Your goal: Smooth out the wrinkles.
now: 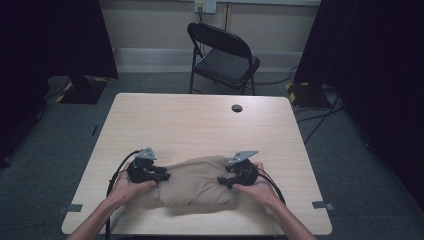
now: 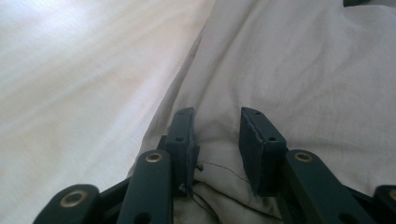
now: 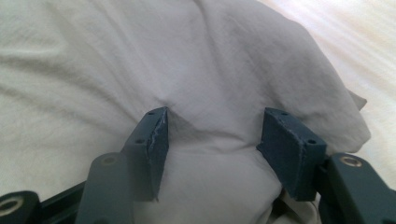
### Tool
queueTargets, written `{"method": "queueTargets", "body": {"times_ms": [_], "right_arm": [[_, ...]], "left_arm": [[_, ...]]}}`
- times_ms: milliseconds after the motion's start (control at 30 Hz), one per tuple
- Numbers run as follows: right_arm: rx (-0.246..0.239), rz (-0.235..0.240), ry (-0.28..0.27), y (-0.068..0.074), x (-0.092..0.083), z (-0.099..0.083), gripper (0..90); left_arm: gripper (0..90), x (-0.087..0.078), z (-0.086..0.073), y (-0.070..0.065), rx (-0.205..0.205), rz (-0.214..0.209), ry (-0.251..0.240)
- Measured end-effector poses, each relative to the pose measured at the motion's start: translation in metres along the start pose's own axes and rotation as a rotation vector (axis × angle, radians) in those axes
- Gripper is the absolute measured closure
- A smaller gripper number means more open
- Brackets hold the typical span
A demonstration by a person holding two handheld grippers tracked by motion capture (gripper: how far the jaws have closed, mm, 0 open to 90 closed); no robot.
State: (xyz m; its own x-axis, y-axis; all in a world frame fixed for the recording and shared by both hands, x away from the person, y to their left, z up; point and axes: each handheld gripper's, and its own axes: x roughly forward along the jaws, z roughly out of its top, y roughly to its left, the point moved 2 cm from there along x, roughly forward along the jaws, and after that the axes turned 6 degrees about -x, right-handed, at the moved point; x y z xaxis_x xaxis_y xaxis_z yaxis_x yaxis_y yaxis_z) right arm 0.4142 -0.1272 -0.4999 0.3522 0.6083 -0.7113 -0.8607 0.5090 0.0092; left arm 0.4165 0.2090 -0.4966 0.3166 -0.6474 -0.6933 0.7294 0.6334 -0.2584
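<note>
A beige cloth (image 1: pixel 200 182) lies bunched on the near part of the light wooden table (image 1: pixel 200 120). My left gripper (image 1: pixel 162 176) rests at the cloth's left end and my right gripper (image 1: pixel 222 181) at its right end, each held in a hand and pointing inward. In the left gripper view the cloth (image 2: pixel 299 74) runs between the jaws of the left gripper (image 2: pixel 217 116), which stand apart over a seamed fold. In the right gripper view the right gripper (image 3: pixel 212 116) stands wide, with a hump of cloth (image 3: pixel 210 60) rising between its pads.
A black folding chair (image 1: pixel 225 55) stands beyond the table's far edge. A round cable hole (image 1: pixel 237 108) sits near the far right of the tabletop. Dark curtains and stand bases flank the table on both sides.
</note>
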Motion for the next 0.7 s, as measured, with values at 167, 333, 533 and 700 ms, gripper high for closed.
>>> {"method": "queueTargets", "body": {"times_ms": [167,333,533,700], "right_arm": [[0.028,-0.025,0.007,-0.018,0.002,0.004,41.3],[0.077,0.038,-0.014,-0.021,-0.005,0.003,37.3],[0.041,0.063,-0.100,0.002,-0.033,0.016,38.7],[-0.006,0.095,-0.090,0.031,-0.044,0.015,38.6]], "left_arm": [[56.8,0.010,0.008,0.014,-0.044,0.011,-0.020],[64.4,-0.016,0.014,0.008,-0.064,-0.045,-0.088],[63.4,-0.045,0.026,-0.043,0.019,-0.153,-0.145],[63.9,-0.033,0.008,-0.079,0.103,-0.209,-0.028]]}}
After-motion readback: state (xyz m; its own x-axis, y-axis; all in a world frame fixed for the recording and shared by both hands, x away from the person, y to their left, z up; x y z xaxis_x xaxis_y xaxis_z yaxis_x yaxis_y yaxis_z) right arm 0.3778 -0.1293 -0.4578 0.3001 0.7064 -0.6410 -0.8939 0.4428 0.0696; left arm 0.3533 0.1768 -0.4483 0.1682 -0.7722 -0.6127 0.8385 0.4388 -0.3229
